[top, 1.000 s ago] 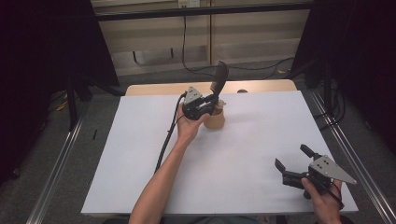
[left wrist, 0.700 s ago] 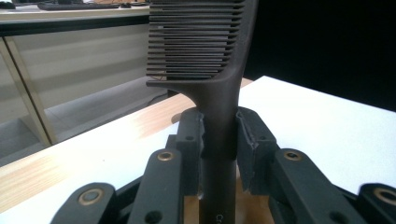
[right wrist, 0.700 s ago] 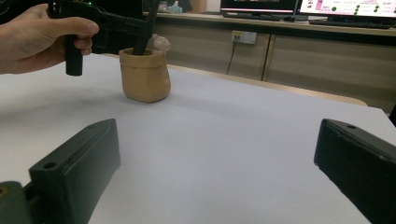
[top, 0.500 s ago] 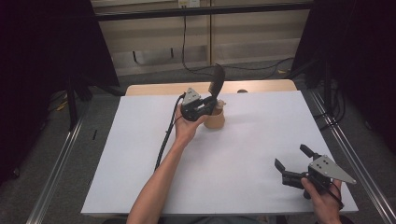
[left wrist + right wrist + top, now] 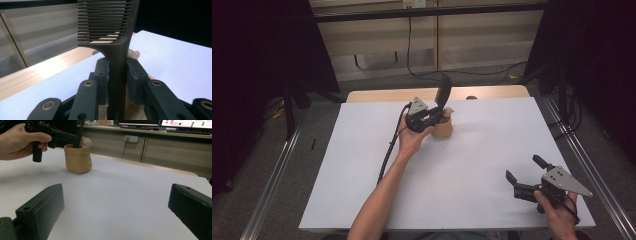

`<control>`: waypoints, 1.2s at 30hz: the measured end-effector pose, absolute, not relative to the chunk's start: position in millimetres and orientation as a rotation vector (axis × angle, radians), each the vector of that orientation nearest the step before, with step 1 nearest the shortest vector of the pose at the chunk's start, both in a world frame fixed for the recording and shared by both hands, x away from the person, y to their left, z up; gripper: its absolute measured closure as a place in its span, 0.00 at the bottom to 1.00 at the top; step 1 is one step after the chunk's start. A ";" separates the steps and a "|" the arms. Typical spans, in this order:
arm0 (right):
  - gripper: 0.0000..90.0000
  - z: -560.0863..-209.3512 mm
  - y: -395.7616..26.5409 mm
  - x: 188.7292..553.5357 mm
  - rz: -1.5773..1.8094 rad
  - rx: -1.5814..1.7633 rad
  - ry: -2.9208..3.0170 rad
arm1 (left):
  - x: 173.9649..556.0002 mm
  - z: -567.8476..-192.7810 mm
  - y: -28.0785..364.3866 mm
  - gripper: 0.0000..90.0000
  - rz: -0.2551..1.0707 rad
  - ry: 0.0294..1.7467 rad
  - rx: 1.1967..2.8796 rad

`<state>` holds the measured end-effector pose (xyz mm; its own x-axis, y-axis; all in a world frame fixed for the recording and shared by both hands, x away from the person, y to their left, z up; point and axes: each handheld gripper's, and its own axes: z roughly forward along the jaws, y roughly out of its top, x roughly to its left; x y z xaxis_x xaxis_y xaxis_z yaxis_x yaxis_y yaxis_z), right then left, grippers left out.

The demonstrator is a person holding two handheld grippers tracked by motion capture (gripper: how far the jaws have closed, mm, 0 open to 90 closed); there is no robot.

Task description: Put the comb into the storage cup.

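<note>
A black comb (image 5: 443,90) stands upright with its handle reaching down into a small tan pot (image 5: 444,130) at the back middle of the white table. My left gripper (image 5: 439,116) is shut on the comb's handle just above the pot's rim. In the left gripper view both pads (image 5: 133,75) press the handle of the comb (image 5: 105,22), teeth pointing left. The right gripper view shows the pot (image 5: 78,158) with a pale beige item (image 5: 86,141) sticking out of it. My right gripper (image 5: 524,169) rests at the front right, open, nothing between its jaws.
A white sheet (image 5: 472,170) covers the table, with a bare wooden strip (image 5: 382,95) along the far edge. Metal rails (image 5: 277,180) run down both sides. Cables (image 5: 412,55) hang behind the table, and dark curtains flank it.
</note>
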<state>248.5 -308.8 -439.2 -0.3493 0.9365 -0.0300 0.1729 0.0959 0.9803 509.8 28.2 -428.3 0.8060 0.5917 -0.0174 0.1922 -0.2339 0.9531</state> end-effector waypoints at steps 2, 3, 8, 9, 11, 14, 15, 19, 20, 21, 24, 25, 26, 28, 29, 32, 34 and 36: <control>0.00 -439.4 -308.8 248.8 1.320 1.110 1.642 | 509.0 -427.3 27.1 0.80 0.433 0.586 1.815; 0.00 -439.4 -308.9 248.8 1.319 1.112 1.643 | 508.7 -427.4 26.7 0.81 0.430 0.581 1.814; 0.00 -439.3 -308.7 248.5 1.318 1.110 1.644 | 508.9 -426.6 28.8 0.80 0.421 0.603 1.816; 0.00 -439.3 -308.8 248.6 1.320 1.110 1.644 | 508.9 -426.4 29.0 0.80 0.419 0.605 1.817; 0.00 -439.4 -308.9 248.9 1.320 1.111 1.642 | 509.0 -426.8 29.5 0.78 0.410 0.610 1.820; 0.00 -439.4 -308.5 248.9 1.318 1.110 1.643 | 510.1 -427.9 31.2 0.74 0.411 0.620 1.825; 0.00 -439.4 -308.4 248.9 1.318 1.109 1.643 | 510.4 -428.2 31.6 0.73 0.410 0.623 1.823; 0.00 -439.5 -308.8 248.9 1.320 1.111 1.642 | 510.5 -428.8 31.0 0.67 0.411 0.635 1.814; 0.00 -439.5 -308.8 248.9 1.319 1.109 1.642 | 510.4 -429.2 30.6 0.65 0.403 0.640 1.810; 0.00 -439.5 -308.8 248.9 1.319 1.109 1.642 | 510.2 -429.3 30.4 0.64 0.404 0.645 1.810; 0.00 -439.2 -308.8 248.5 1.319 1.110 1.643 | 509.6 -429.4 30.0 0.53 0.415 0.666 1.804; 0.00 -439.2 -308.9 248.4 1.318 1.110 1.643 | 509.3 -429.4 30.2 0.50 0.418 0.676 1.799; 0.00 -439.3 -308.9 248.5 1.320 1.110 1.644 | 509.3 -429.1 30.6 0.47 0.420 0.676 1.798; 0.00 -439.2 -309.0 248.5 1.320 1.110 1.643 | 508.7 -427.6 32.3 0.39 0.419 0.696 1.786; 0.00 -439.2 -308.9 248.4 1.319 1.111 1.643 | 508.7 -426.8 33.8 0.37 0.410 0.704 1.767; 0.00 -439.2 -308.8 248.5 1.317 1.110 1.643 | 509.4 -424.3 37.6 0.29 0.388 0.729 1.740; 0.00 -439.2 -308.7 248.6 1.320 1.108 1.644 | 509.4 -423.0 39.5 0.21 0.392 0.736 1.742; 0.00 -439.2 -308.8 248.5 1.320 1.109 1.644 | 509.3 -422.2 40.1 0.18 0.394 0.731 1.749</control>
<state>248.5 -308.8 -439.2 -0.3511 0.9358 -0.0307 0.1724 0.0968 0.9803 509.3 40.1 -422.2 0.7505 0.6528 -0.1029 0.2725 -0.1638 0.9481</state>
